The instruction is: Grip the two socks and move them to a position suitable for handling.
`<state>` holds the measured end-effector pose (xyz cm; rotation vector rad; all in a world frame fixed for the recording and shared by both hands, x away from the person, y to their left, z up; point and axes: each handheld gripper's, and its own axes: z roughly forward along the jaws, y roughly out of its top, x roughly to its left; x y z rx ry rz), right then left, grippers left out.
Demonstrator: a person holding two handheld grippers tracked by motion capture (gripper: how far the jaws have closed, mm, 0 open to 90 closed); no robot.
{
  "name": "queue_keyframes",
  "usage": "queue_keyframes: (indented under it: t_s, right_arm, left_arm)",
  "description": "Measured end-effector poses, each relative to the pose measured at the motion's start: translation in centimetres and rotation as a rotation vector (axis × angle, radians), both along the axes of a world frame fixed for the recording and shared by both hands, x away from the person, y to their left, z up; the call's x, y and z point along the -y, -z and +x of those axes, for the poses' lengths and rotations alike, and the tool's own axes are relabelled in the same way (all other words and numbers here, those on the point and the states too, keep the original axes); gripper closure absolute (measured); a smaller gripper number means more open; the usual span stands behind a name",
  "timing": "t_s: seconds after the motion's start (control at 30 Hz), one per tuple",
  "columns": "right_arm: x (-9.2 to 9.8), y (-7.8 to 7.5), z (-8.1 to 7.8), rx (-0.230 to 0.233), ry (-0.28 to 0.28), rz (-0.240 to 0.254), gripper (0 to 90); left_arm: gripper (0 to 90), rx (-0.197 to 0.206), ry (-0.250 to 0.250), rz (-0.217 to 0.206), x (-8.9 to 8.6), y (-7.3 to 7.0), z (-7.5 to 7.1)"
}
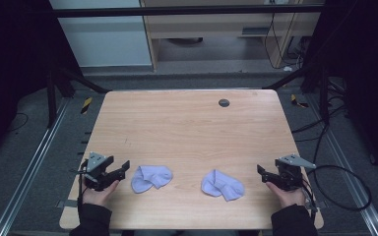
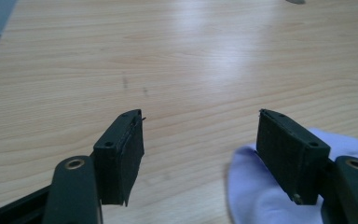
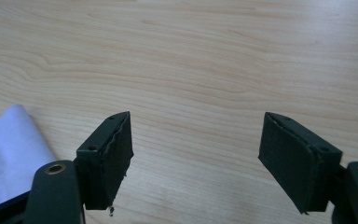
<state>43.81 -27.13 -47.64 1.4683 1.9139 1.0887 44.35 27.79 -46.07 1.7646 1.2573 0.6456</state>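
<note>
Dark-sleeved forearms come in at the near edge of the light wooden table, one hand on each gripper. Left gripper sits at the near-left corner, black fingers spread apart, nothing between them, pointing right toward the left pale lilac sock. That sock lies crumpled on the table just beside the finger tips, not touching as far as the high view shows; in the left gripper view it peeks out behind the right-hand finger. Right gripper at the near-right corner, grey three-cornered plate on top, fingers also wide apart and empty, pointing left toward the right pale lilac sock. That sock is folded over, near the gripper but apart from it; its edge shows at the left side of the right gripper view. Socks lie side by side near the near edge, apart from each other. Small dark round disc sits in the table top near the far edge. Black cable loops on the grey floor right of the table.
</note>
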Motion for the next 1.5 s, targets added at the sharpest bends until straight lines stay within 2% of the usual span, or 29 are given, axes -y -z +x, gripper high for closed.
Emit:
queue_keyframes:
  t_s: [0.23, 0.4, 0.77, 0.87, 0.97, 1.03, 1.07, 1.3, 1.33, 1.5]
  right_arm:
    - [-0.9, -0.6, -0.6, 0.026, -0.045, -0.011, 29.0]
    - [-1.7, -0.9, -0.6, 0.030, -0.082, -0.038, 30.7]
    - [-3.6, -2.4, -1.0, 0.051, -0.152, -0.002, 31.1]
    - [-3.9, -2.6, -1.1, 0.048, -0.168, -0.002, 31.2]
    - [-4.2, -2.7, -1.3, 0.046, -0.184, -0.012, 35.0]
    - [-4.1, -2.7, -1.4, 0.042, -0.188, -0.007, 36.8]
    - [-4.0, -2.7, -1.5, 0.042, -0.189, -0.003, 37.6]
    - [-4.4, -2.5, -2.1, 0.021, -0.222, -0.006, 42.0]
    - [-4.7, -2.4, -2.4, 0.015, -0.235, -0.001, 43.4]
    - [-5.5, -2.1, -3.0, -0.004, -0.275, 0.001, 46.4]
  left_arm:
    - [27.7, -0.034, 0.064, 0.031, 3.1, -0.1, -0.7]
    - [24.6, -0.033, 0.125, 0.043, 5.3, -0.1, -1.1]
    - [23.3, -0.025, 0.210, 0.043, 9.2, -0.7, -1.5]
    - [23.6, -0.025, 0.227, 0.050, 10.0, -0.8, -1.4]
    - [25.3, -0.025, 0.249, 0.050, 11.3, -1.0, -1.3]
    - [26.1, -0.025, 0.254, 0.052, 11.5, -1.1, -1.3]
    - [27.1, -0.029, 0.268, 0.053, 12.3, -1.1, -1.3]
    - [31.2, -0.049, 0.298, 0.061, 14.3, -0.8, -1.2]
    - [32.1, -0.058, 0.308, 0.063, 15.1, -0.6, -1.2]
    - [36.1, -0.072, 0.327, 0.072, 16.3, -0.3, -1.3]
